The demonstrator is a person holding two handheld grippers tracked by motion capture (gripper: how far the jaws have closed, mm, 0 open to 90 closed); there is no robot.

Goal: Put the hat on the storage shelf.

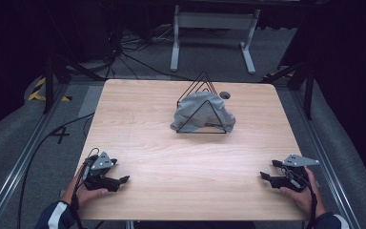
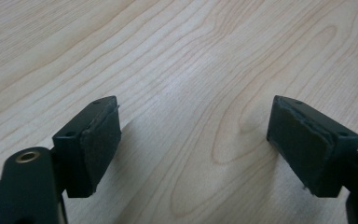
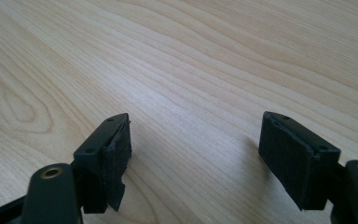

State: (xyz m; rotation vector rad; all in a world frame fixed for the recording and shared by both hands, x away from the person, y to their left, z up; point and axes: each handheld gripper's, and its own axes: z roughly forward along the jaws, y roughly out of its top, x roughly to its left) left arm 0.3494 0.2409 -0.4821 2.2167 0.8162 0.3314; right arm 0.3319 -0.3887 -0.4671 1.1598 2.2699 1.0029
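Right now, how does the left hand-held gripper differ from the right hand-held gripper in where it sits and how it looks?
The left hand-held gripper sits at the table's near left corner, its jaws pointing right; the right hand-held gripper sits at the near right edge, its jaws pointing left. In the high view, the left one's grey plate tilts up steeply, while the right one's lies flatter. Both are open with nothing between the jaws, low over bare wood, far from the grey cloth in the wire rack.

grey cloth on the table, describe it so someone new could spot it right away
Start at the light wooden table and look toward its far edge, just right of centre. A black wire rack of triangular frames stands there, and the grey cloth is bunched up inside it. It is the table's one soft, crumpled thing.
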